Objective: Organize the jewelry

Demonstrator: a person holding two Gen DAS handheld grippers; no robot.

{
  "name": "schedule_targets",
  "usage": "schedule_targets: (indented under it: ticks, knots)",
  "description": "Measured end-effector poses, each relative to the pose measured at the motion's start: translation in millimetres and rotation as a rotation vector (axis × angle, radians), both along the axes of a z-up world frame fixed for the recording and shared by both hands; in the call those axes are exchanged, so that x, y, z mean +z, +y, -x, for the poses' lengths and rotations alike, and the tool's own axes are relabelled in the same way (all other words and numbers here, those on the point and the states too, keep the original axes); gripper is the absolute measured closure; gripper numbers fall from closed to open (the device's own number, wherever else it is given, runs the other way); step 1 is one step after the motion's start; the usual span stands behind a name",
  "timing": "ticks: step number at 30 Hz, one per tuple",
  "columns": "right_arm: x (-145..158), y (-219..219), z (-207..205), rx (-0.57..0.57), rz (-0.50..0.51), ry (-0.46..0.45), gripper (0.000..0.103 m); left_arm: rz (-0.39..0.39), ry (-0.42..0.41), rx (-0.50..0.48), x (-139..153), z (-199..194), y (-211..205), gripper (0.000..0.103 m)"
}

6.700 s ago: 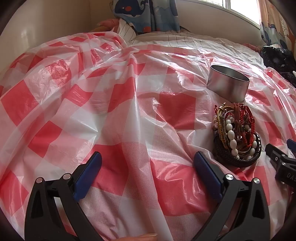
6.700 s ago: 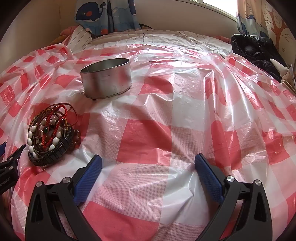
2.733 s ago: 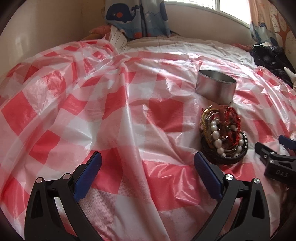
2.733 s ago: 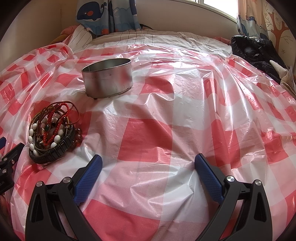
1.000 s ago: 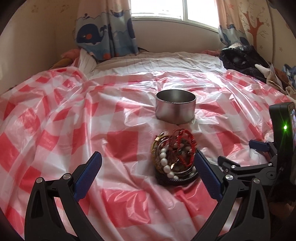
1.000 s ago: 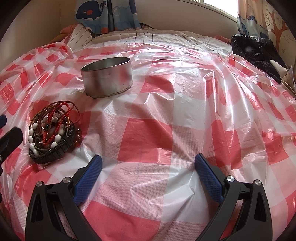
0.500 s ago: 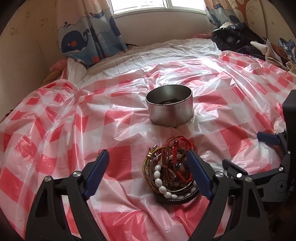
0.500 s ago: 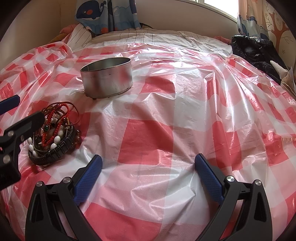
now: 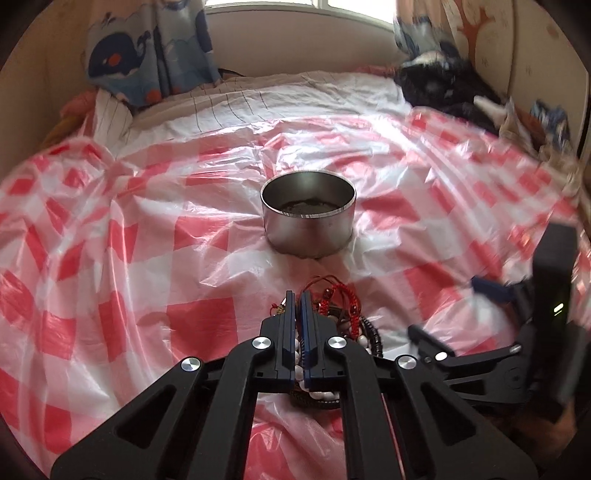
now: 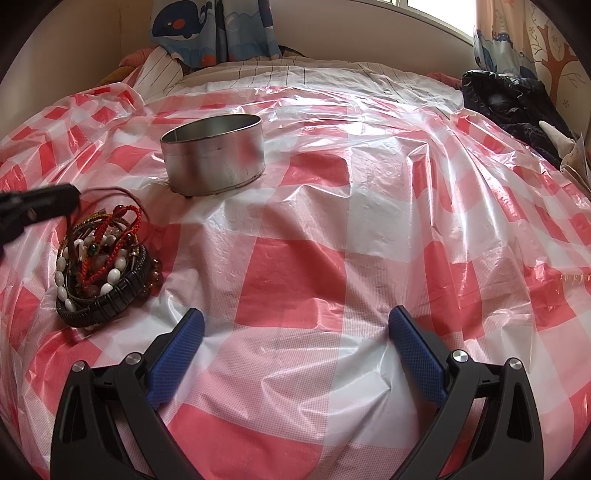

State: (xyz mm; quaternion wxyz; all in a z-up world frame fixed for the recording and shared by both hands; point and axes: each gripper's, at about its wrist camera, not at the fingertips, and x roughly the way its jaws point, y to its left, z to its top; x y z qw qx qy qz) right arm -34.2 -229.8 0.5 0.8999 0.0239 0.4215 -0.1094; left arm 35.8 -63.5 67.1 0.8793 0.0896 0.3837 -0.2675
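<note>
A pile of bracelets [image 10: 103, 258], with white beads, red cords and a black band, lies on the red-and-white checked plastic sheet [image 10: 295, 280]. A round metal tin [image 9: 308, 218] stands just beyond it, also in the right wrist view [image 10: 214, 162]. My left gripper [image 9: 296, 299] hangs over the pile [image 9: 343, 314] with its blue pads nearly together; a thin brown cord runs from its tip in the right wrist view [image 10: 55, 205]. My right gripper [image 10: 295, 332] is open and empty, to the right of the pile.
The sheet covers a bed. A whale-print curtain [image 10: 214, 29] hangs at the back by the window. Dark clothes [image 10: 509, 103] lie at the far right. The right gripper's body [image 9: 517, 332] shows at the right of the left wrist view.
My left gripper swung over the bracelet pile and its jaws closed from wide open to nearly together at the pile's top. The right gripper stayed put.
</note>
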Motion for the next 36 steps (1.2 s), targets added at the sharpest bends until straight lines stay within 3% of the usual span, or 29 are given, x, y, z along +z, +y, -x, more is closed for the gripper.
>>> schedule_targets:
  ticks: [5,7,10,12,17,21,26,32,36]
  knots:
    - [1,0,1,0.004,-0.002,-0.008,0.007,0.127,0.027,0.033,17,-8,36,0.101]
    - [10,5,7,0.028,0.01,-0.065,0.007,0.156,0.029,0.057,19,-11,50,0.101]
    - [30,22,15,0.132,0.006,-0.165,0.007,0.181,0.049,0.087,17,-17,61,0.101]
    - [39,34,13,0.224,-0.043,-0.185,0.008,0.187,0.049,0.105,18,-22,65,0.101]
    - [47,56,-9,0.389,-0.15,-0.178,0.008,0.218,0.059,0.123,20,-29,72,0.101]
    - [56,74,-28,0.493,-0.185,-0.17,0.008,0.166,0.106,0.136,9,-37,68,0.101]
    - [50,81,-48,0.528,-0.213,-0.117,0.008,0.094,0.081,0.239,2,-47,76,0.1]
    - [45,85,-68,0.544,-0.229,-0.076,0.008,0.162,0.047,0.35,9,-52,106,0.1]
    - [44,102,-79,0.589,-0.197,-0.056,0.009,0.176,0.093,0.352,2,-58,111,0.1]
